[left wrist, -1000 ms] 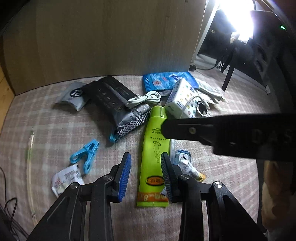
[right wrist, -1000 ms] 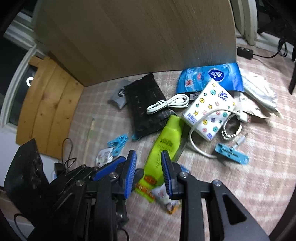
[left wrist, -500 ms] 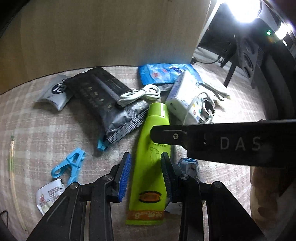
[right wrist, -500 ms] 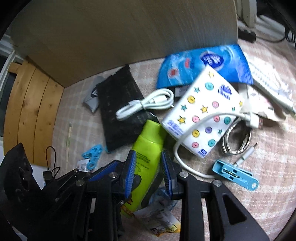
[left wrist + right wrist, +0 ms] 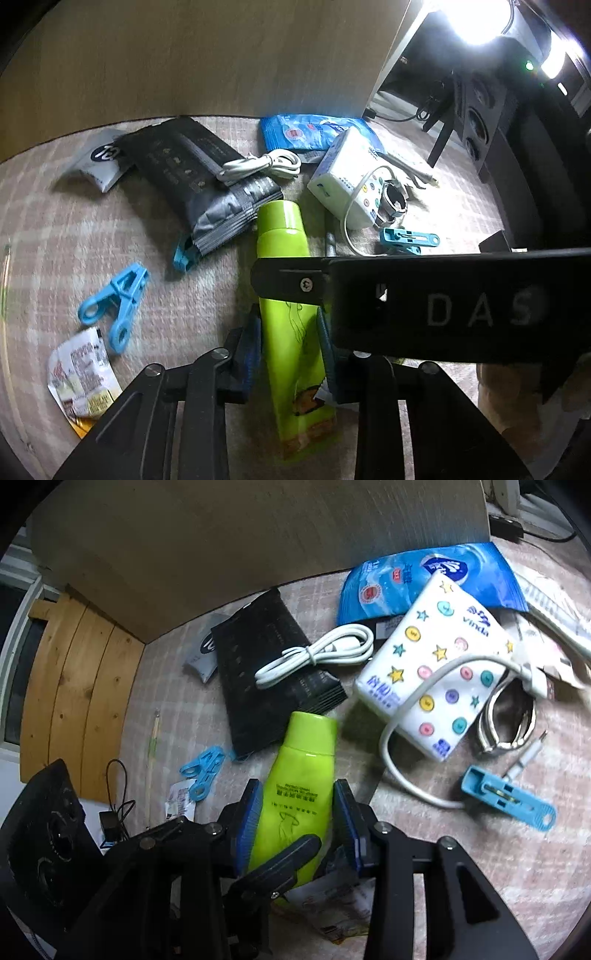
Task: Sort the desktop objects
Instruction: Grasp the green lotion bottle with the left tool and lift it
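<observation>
A lime-green tube (image 5: 284, 251) lies on the checked cloth, cap pointing away. My left gripper (image 5: 290, 332) is open, its blue pads on either side of the tube's lower body, close to it. My right gripper (image 5: 297, 816) is also open and straddles the same tube (image 5: 306, 760) nearer the cap. The right gripper's black body crosses the left wrist view over the tube's middle. Whether any pad touches the tube I cannot tell.
Around the tube lie a black pouch (image 5: 192, 166), a coiled white cable (image 5: 317, 657), a button-print tissue pack (image 5: 436, 672), a blue wipes pack (image 5: 424, 579), blue clothes pegs (image 5: 114, 306) (image 5: 506, 797), a metal clip (image 5: 509, 720) and a small sachet (image 5: 81, 376). A wooden panel stands behind.
Both grippers have moved forward and down over the green tube, so their pads now flank it. The jaws stayed open. The objects on the cloth have not moved.
</observation>
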